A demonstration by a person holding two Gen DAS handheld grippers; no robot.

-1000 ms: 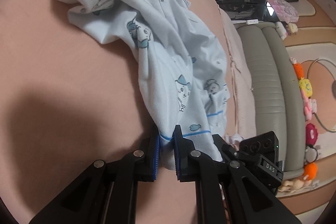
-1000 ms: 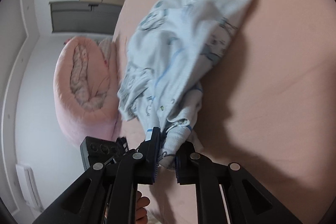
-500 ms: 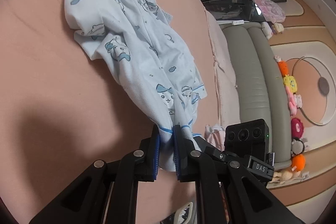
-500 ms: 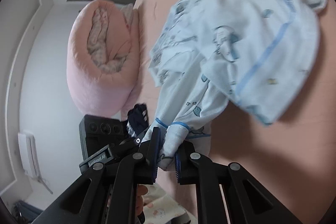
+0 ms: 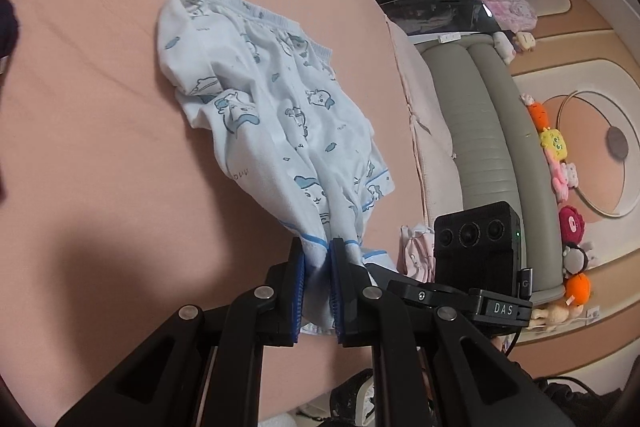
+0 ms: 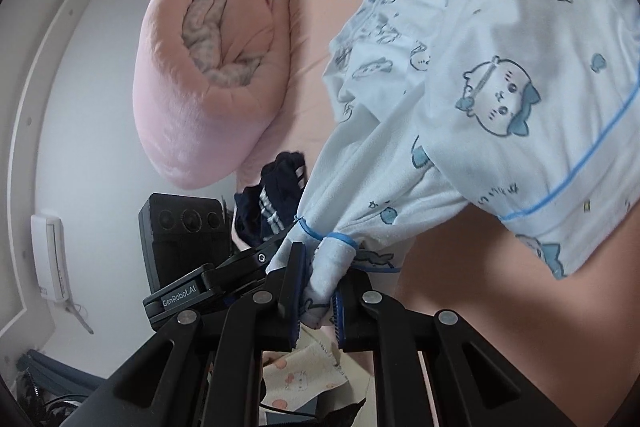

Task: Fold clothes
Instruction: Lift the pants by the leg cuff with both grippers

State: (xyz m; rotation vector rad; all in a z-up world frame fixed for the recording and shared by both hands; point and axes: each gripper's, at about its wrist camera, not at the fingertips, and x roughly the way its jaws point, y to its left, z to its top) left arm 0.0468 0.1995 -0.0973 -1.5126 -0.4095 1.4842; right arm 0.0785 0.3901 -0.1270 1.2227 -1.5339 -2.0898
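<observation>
Pale blue shorts [image 5: 276, 115] with a cartoon cat print and blue trim lie stretched on the pink bed [image 5: 100, 155]. Their elastic waistband is at the far end, and the leg hems run back to me. My left gripper [image 5: 317, 259] is shut on one bunched leg hem. In the right wrist view the shorts [image 6: 500, 75] hang lifted above the bed [image 6: 500, 307]. My right gripper [image 6: 318, 267] is shut on the other bunched hem with its blue trim.
A rolled pink quilt [image 6: 208, 67] lies at the bed's edge. A dark navy garment [image 6: 272, 195] sits by it. A grey padded headboard [image 5: 492, 155] and a row of plush toys [image 5: 560, 163] line the right. A patterned cloth [image 6: 304, 379] lies below the grippers.
Both grippers have pulled back with the hems in them. The shorts have been drawn out longer and lie farther from the left camera. The right side is lifted higher.
</observation>
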